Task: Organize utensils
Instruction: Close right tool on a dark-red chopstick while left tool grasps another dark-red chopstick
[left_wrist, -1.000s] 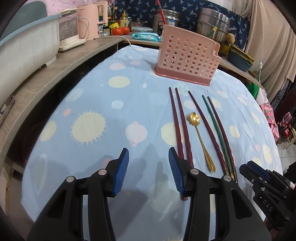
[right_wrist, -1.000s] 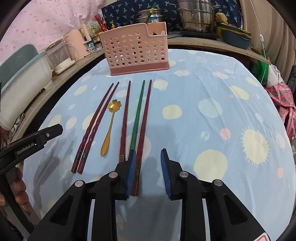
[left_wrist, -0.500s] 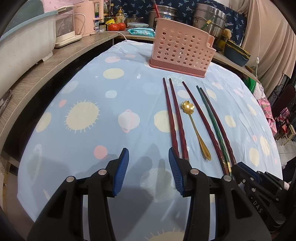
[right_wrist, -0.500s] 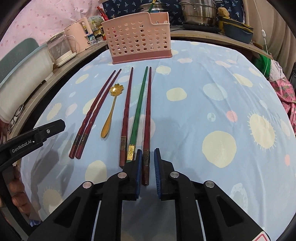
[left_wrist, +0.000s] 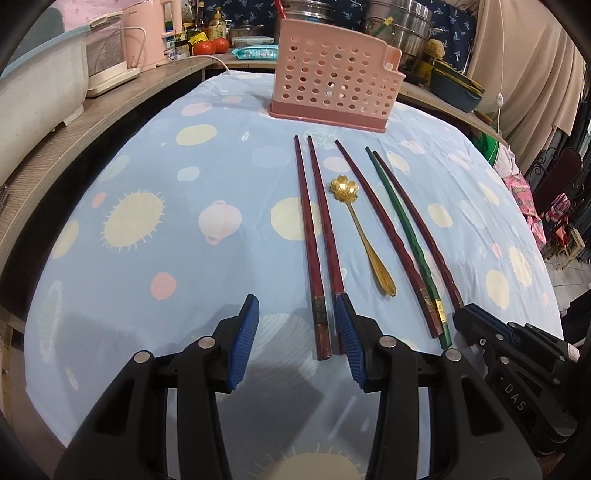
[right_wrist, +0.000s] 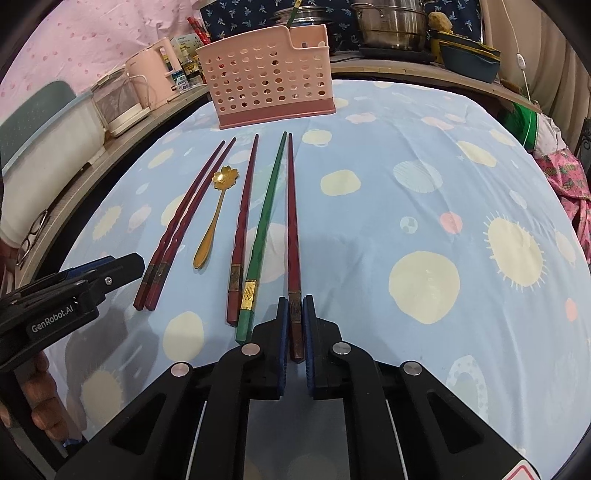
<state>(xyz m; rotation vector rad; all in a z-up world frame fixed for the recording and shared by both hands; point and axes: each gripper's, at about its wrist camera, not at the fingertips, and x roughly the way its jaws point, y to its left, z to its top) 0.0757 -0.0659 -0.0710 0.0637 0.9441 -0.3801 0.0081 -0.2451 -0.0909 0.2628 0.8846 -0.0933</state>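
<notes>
Several chopsticks and a gold flower spoon (left_wrist: 364, 236) lie in a row on the blue sun-print cloth (left_wrist: 147, 221), in front of a pink perforated holder (left_wrist: 334, 77). My left gripper (left_wrist: 297, 332) is closing. The near ends of the dark red pair (left_wrist: 317, 229) lie between its jaws, close to the right pad, and are not pinched. My right gripper (right_wrist: 295, 317) is shut on the near end of the rightmost red chopstick (right_wrist: 292, 206). Beside that one lie a green chopstick (right_wrist: 266, 214) and a single red chopstick (right_wrist: 243, 206).
A wooden counter runs along the left and back. It carries a white tub (left_wrist: 37, 92), a pink kettle (left_wrist: 151, 33), tomatoes and steel pots (left_wrist: 402, 22). Glasses (right_wrist: 31, 236) lie on the counter edge. A person's hand (right_wrist: 40, 398) holds the left gripper (right_wrist: 110, 269).
The right gripper's jaws have come together on the end of the rightmost red chopstick. The left gripper has shifted, so the ends of the red pair now show between its jaws.
</notes>
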